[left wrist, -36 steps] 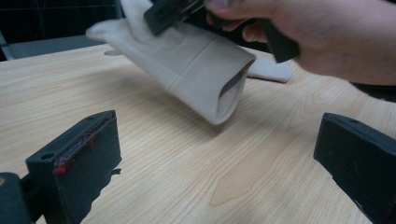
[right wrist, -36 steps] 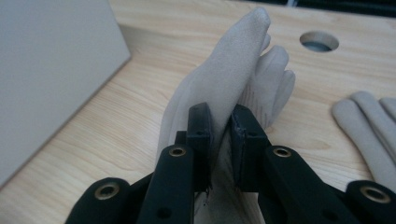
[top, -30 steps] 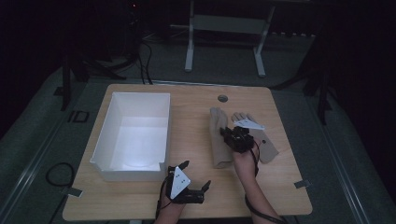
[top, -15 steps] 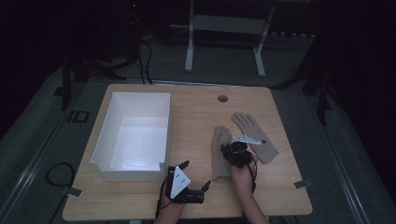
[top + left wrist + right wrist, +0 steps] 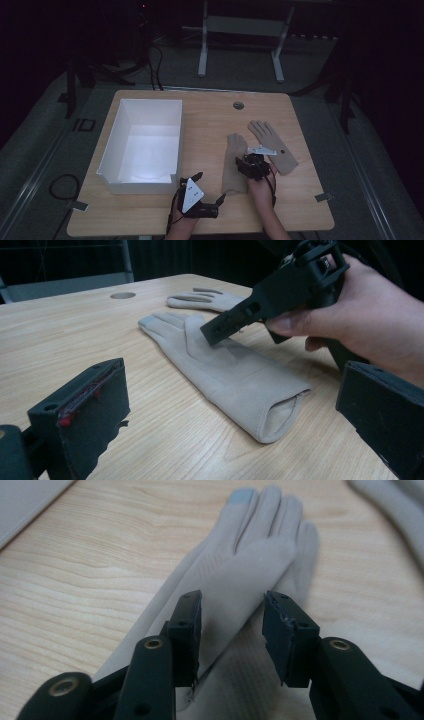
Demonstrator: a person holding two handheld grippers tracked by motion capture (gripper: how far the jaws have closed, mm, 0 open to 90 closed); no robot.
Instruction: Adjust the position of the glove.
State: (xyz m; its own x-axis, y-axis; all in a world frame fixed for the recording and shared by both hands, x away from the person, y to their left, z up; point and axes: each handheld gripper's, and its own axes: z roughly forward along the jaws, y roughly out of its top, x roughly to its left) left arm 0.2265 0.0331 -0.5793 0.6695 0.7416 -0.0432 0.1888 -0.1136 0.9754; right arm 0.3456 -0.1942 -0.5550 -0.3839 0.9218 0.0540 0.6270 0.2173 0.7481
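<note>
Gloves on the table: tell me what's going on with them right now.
A person works two hand-held grippers at a wooden table. The right gripper sits low over the nearer beige glove, which lies flat; its jaws have just been opening and stand apart over the glove's thumb, not pinching it. The second glove lies flat beside it, to the right in the high view. The left gripper waits open by the white bin.
</note>
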